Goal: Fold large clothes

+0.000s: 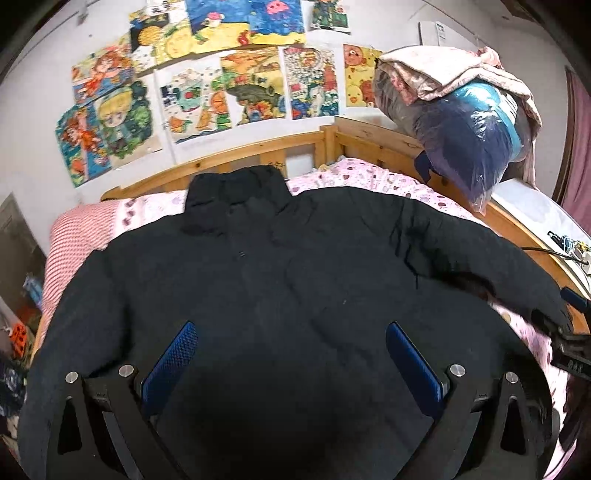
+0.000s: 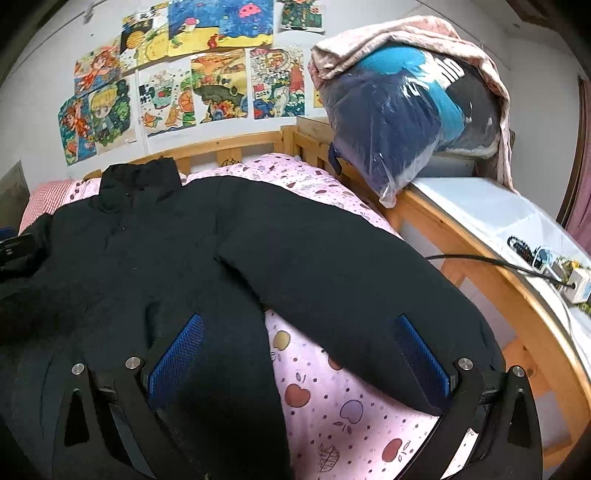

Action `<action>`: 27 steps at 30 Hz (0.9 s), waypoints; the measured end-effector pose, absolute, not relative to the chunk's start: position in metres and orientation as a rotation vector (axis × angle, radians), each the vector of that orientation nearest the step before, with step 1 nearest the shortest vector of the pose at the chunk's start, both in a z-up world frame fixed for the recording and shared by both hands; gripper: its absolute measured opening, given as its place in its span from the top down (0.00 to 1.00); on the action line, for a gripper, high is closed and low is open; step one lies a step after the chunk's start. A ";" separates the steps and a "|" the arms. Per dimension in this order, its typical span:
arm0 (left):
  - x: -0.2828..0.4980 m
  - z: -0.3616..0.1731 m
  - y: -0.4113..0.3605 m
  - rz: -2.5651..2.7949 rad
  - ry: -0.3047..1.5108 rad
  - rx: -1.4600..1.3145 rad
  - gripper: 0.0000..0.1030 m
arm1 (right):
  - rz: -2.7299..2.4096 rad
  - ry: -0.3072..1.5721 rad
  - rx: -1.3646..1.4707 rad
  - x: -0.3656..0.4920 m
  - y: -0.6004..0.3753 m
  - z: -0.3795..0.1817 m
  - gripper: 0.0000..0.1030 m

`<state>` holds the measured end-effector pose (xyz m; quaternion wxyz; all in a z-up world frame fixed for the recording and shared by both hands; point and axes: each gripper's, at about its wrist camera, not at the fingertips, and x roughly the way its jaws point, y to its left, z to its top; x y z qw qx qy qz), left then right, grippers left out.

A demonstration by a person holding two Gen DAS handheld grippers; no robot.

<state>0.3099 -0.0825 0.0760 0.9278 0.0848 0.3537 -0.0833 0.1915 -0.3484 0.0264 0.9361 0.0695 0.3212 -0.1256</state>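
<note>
Wooden-railed bed [image 2: 417, 206], bagged bedding [image 2: 399, 122] beside black jacket [image 1: 280, 280], cable [image 2: 480, 260] nearby

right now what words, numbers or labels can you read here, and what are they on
"2024", roughly: on one wall drawing, small, uncertain.
White letters on the teal band of the bagged clothing: partly hidden, not readable.
White paper on the wall: print too small.
Black jacket: no readable label.
</note>
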 end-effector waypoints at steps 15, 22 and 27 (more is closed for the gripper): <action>0.397 0.039 -0.145 -0.193 0.779 0.186 0.00 | -0.034 0.749 0.420 0.183 -0.372 -0.014 0.01; 0.424 0.023 -0.162 -0.188 0.786 0.202 0.00 | -0.142 0.781 0.683 0.207 -0.399 -0.059 0.01; 0.445 0.009 -0.174 -0.205 0.782 0.192 0.00 | -0.225 0.734 0.724 0.227 -0.402 -0.080 0.01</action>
